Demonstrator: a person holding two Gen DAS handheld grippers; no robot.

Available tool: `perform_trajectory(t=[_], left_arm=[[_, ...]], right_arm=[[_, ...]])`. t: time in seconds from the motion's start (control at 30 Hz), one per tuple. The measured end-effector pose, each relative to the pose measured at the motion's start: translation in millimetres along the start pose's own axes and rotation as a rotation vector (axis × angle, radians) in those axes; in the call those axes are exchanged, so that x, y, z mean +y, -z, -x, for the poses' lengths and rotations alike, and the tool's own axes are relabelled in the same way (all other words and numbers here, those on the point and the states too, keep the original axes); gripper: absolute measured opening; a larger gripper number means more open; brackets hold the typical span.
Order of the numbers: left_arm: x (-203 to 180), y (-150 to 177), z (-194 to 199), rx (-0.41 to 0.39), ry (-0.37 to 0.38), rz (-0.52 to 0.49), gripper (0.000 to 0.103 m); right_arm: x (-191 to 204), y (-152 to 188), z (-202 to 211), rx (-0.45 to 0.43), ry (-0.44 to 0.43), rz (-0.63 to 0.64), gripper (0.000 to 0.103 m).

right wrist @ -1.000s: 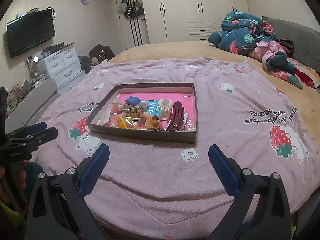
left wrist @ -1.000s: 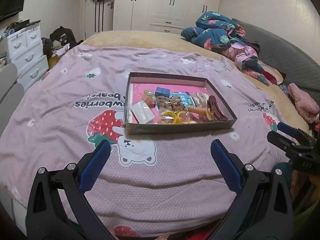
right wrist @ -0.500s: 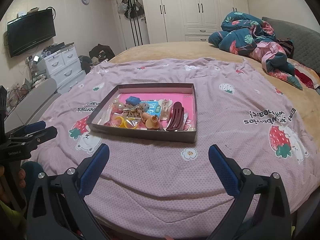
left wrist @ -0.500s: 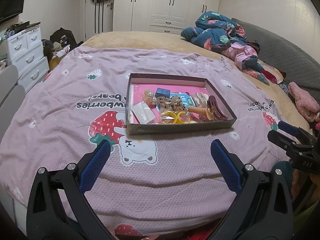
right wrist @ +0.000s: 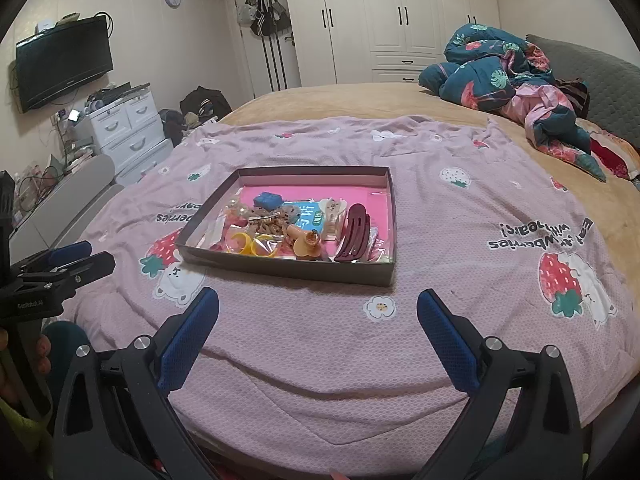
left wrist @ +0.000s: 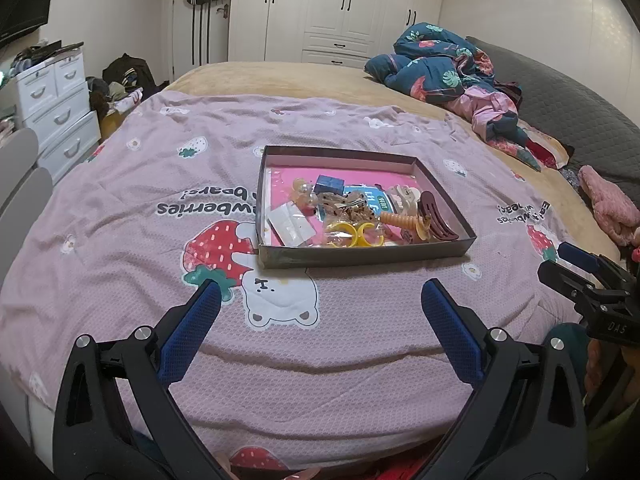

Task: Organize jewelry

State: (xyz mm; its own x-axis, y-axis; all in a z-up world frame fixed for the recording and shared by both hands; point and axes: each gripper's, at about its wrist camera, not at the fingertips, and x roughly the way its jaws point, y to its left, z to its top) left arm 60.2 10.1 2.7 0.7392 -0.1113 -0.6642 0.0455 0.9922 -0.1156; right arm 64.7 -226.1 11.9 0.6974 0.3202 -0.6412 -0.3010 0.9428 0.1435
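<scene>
A shallow grey box (left wrist: 360,257) with a pink floor lies on the pink bedspread, also seen as the box (right wrist: 288,267) in the right wrist view. It holds a jumble: a dark red hair claw (left wrist: 434,216) (right wrist: 352,234), yellow rings (left wrist: 354,236) (right wrist: 252,243), a small blue box (left wrist: 329,185) (right wrist: 267,200), a white claw clip (left wrist: 404,196), an orange spiral tie (left wrist: 404,222) and a clear packet (left wrist: 290,222). My left gripper (left wrist: 320,292) hangs open short of the box's near wall. My right gripper (right wrist: 318,300) is open too, equally short of it. Both are empty.
A heap of teal and pink bedding (left wrist: 448,76) lies at the far right of the bed. White drawers (right wrist: 124,128) stand left of the bed, wardrobes (left wrist: 340,4) behind it. The bedspread (left wrist: 120,240) around the box is flat.
Both grippers have crept slightly forward toward the box; it looks a little closer. Neither gripper has changed its opening.
</scene>
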Motion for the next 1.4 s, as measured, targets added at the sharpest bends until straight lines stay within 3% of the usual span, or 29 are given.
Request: perform_trajectory(t=[1.4], left_arm=[[8.0, 5.1, -3.7, 0.021, 0.002, 0.003, 0.094]], right_arm=[[7.0, -1.8, -2.4, 0.016, 0.001, 0.006, 0.099]])
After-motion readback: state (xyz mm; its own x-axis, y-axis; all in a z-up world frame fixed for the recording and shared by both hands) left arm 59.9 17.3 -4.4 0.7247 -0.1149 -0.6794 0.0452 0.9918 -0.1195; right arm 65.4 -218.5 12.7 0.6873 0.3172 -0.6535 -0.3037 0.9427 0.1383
